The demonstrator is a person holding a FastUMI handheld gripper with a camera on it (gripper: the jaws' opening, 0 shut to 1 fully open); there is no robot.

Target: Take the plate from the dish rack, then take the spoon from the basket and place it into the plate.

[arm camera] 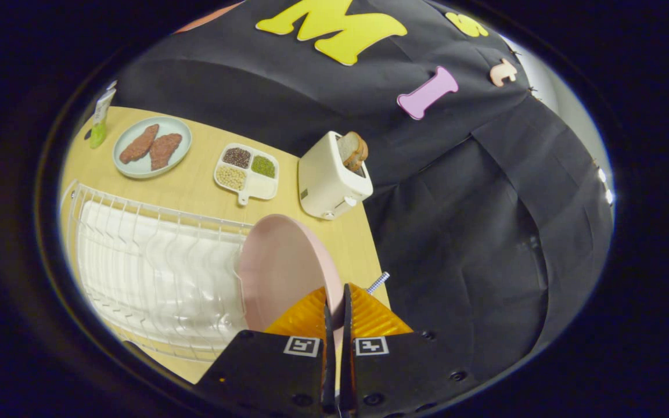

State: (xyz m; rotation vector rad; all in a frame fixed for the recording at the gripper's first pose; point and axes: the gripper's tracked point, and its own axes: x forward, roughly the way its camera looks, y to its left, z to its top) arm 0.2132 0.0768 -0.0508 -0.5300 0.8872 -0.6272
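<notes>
A pink plate [285,267] stands on edge between my fingers, and my gripper [336,299] is shut on its rim. The plate hangs just past the right end of the white wire dish rack [154,273], above the wooden table [195,186]. A thin handle with a checked pattern [378,282] pokes out just right of my fingers; it may be the spoon, but its bowl and the basket are hidden behind my fingers.
Beyond the plate stand a white toaster [328,180] with a bread slice, a divided dish of beans and grains [247,171], and a pale blue plate with two pieces of meat [151,146]. The table's right edge runs just right of my fingers.
</notes>
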